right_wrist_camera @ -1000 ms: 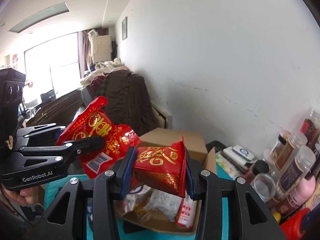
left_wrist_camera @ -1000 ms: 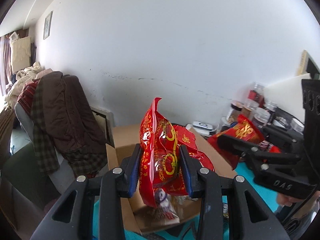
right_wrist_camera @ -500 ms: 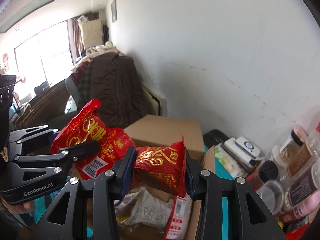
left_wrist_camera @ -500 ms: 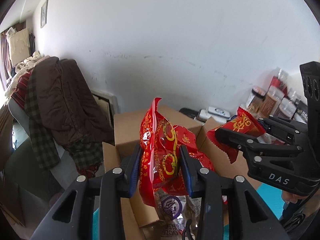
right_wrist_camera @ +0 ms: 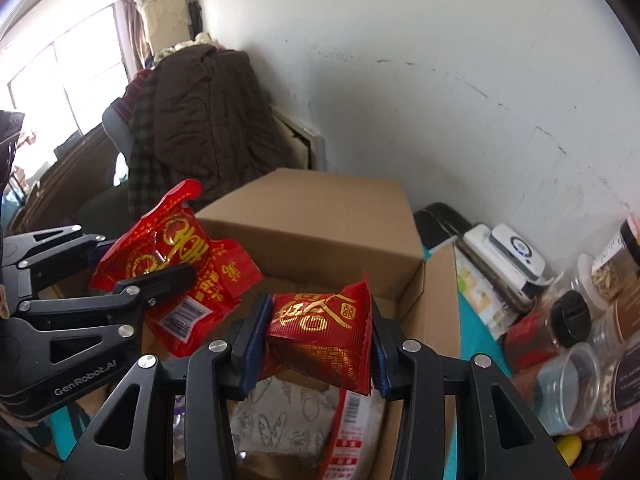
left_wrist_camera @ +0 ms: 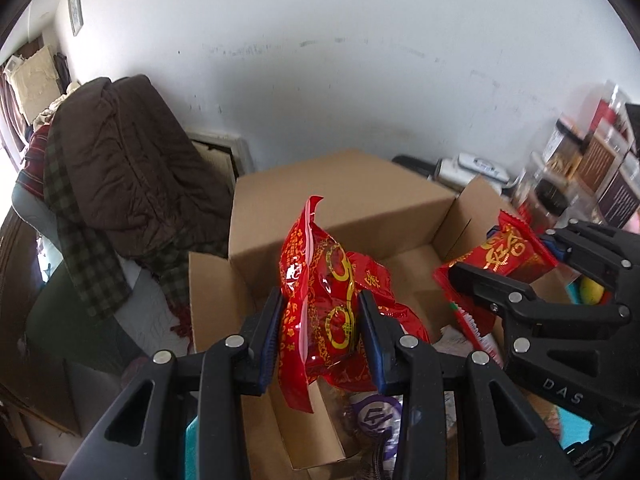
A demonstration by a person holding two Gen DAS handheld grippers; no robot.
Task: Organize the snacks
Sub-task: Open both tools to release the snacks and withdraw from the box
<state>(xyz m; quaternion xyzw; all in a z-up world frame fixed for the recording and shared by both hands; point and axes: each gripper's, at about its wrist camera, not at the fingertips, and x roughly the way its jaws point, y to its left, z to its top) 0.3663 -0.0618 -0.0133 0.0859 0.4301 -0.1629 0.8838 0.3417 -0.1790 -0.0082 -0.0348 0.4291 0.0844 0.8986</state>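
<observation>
Both grippers are matte black plastic frames with triangular cut-outs and round silver screw heads along each arm. The left gripper [left_wrist_camera: 320, 340] has blue ribbed pads on its fingers [left_wrist_camera: 269, 330]; so does the right gripper [right_wrist_camera: 318, 344]. White lettering reads "GenRobot.AI" on the left body, "DAS" on the right.
</observation>
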